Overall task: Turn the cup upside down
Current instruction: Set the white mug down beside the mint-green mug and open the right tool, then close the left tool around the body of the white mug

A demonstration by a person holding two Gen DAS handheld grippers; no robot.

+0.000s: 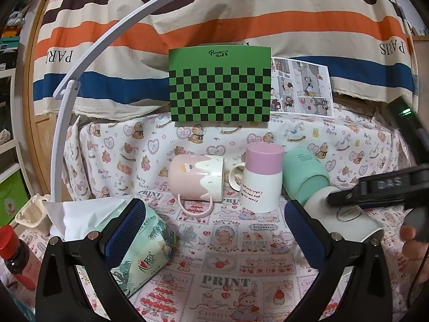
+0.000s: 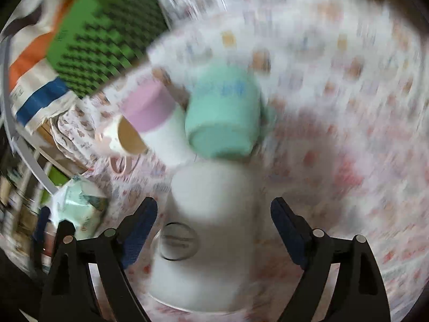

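Observation:
A white cup [image 1: 348, 218] with a round logo stands mouth down at the right of the printed cloth; in the blurred right wrist view it [image 2: 206, 230] sits between my right gripper's [image 2: 214, 225] open fingers, not touched by either. That gripper [image 1: 359, 193] shows in the left wrist view just over the cup. A mint cup [image 1: 304, 175] leans tilted behind it. A pink-and-white cup [image 1: 262, 178] stands upside down. A pink mug [image 1: 197, 175] lies on its side. My left gripper [image 1: 214, 230] is open and empty above the cloth.
A tissue pack [image 1: 142, 249] lies by my left finger. A red-capped bottle [image 1: 13, 257] stands at far left. A white lamp arm [image 1: 80, 75] arcs up the left. A green checkered box [image 1: 219, 83] and a comic sheet [image 1: 303, 88] stand at the back.

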